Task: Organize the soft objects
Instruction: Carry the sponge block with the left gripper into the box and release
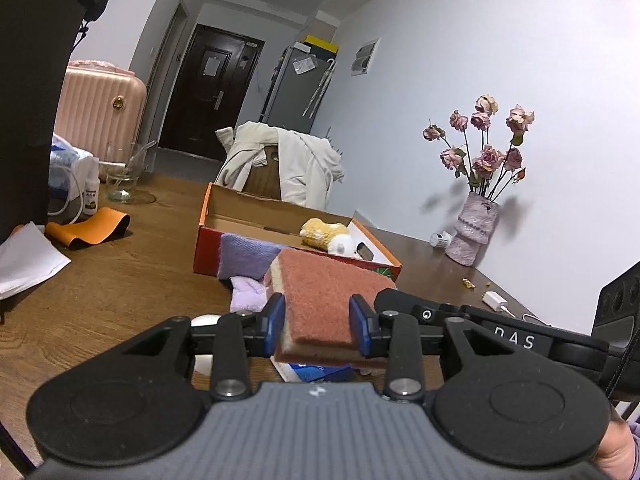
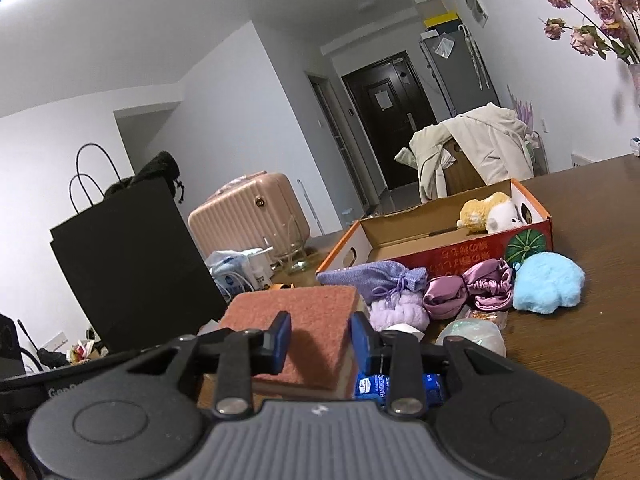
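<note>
item: sponge [image 1: 320, 300], flat rust scouring face over a yellow foam layer | held: left gripper [image 1: 318, 320] clamped on its near end, above the table [image 1: 120, 280] | right gripper [image 2: 320, 340] narrow, grip unclear | heading: box [image 1: 224, 236] straight ahead along sponge's long axis, left nearer

A home: suitcase [image 1: 98, 114], coat-draped chair [image 1: 280, 164], front door [image 1: 208, 88], vased roses [image 1: 484, 148].

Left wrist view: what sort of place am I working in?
Most likely a lived-in apartment, at a wooden dining table. A dark entry door, a pink suitcase and a jacket draped over a chair point to a home, not a lab.
</note>
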Tool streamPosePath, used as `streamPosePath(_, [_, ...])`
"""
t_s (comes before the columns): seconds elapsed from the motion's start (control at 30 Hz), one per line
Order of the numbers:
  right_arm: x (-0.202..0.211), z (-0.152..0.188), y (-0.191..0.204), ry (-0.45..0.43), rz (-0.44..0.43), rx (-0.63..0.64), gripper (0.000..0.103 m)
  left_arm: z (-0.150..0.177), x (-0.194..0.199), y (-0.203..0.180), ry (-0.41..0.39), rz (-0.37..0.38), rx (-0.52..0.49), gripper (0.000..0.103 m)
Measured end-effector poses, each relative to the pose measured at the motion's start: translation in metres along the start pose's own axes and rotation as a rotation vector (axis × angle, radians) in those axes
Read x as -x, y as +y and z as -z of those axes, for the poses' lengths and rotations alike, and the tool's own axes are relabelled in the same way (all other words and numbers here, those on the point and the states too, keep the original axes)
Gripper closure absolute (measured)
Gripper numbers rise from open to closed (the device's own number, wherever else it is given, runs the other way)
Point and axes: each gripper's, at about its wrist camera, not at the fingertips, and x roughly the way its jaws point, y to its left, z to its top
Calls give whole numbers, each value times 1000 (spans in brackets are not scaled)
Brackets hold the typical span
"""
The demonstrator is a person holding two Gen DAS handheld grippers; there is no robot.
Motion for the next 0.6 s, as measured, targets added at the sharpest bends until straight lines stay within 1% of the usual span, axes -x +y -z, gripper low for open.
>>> streamPosePath(0.17, [-9, -7, -5, 3, 1, -6, 71, -7, -10, 3, -1, 5, 7, 67])
streamPosePath(0.27, [-26, -19, -10, 12, 11, 2, 71, -18, -30, 9, -1, 9, 5, 68])
streamPosePath(0.33, [-47, -36, -19, 28, 7, -4, 71, -31, -51, 16, 14, 8, 8, 68])
streamPosePath(0.43, [-89, -71, -34, 60, -2, -13, 71, -65, -88, 30, 8, 17, 3, 68])
streamPosePath(0.5, [-123, -94, -45, 86, 1, -20, 71, -89, -121, 41, 28, 14, -1, 68])
streamPosePath(0.6, [-184, -126, -64, 155, 22, -52, 71, -121, -179, 62, 76, -10, 9, 68])
